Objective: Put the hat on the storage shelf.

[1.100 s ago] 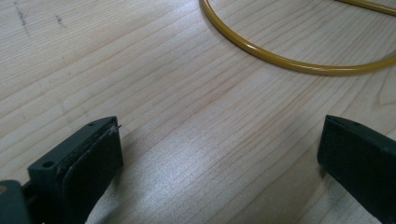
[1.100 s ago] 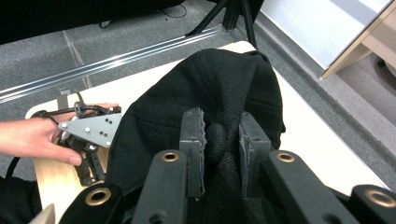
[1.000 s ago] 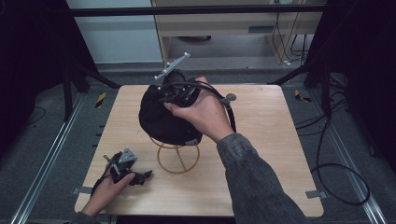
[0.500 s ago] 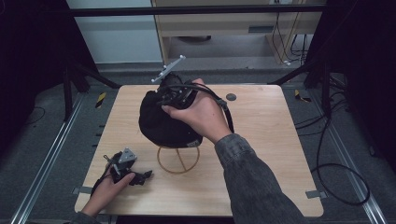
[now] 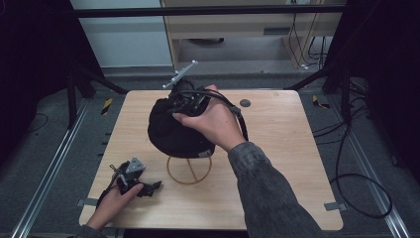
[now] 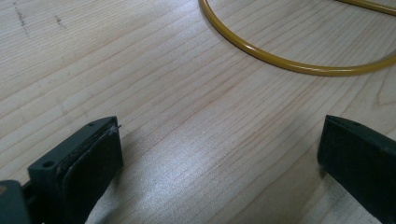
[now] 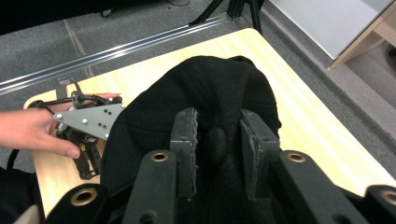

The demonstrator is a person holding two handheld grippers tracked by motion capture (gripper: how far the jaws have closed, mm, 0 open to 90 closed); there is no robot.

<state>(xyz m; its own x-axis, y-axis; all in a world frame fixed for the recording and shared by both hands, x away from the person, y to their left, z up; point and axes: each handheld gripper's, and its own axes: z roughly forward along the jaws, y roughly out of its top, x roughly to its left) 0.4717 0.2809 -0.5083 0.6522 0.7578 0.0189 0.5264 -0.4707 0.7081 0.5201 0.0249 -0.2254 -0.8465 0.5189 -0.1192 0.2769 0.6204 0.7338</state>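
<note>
On the yellow stand [image 5: 188, 171], the black cap [image 5: 173, 131] sits crown-up.

Stand's upright stem is hidden beneath the black cap [image 5: 176, 130]. The yellow ring base [image 6: 299, 65] is cut off by the left gripper view's top and right edges. Cap front indiscernible. Right gripper [image 7: 218, 140] pad contact unclear.

Right gripper [image 7: 217, 140] held high at table centre, forearm reaching in from near right; jaws just opening, slightly parted. Left gripper [image 6: 219, 154] low at near left, jaws wide apart.
</note>
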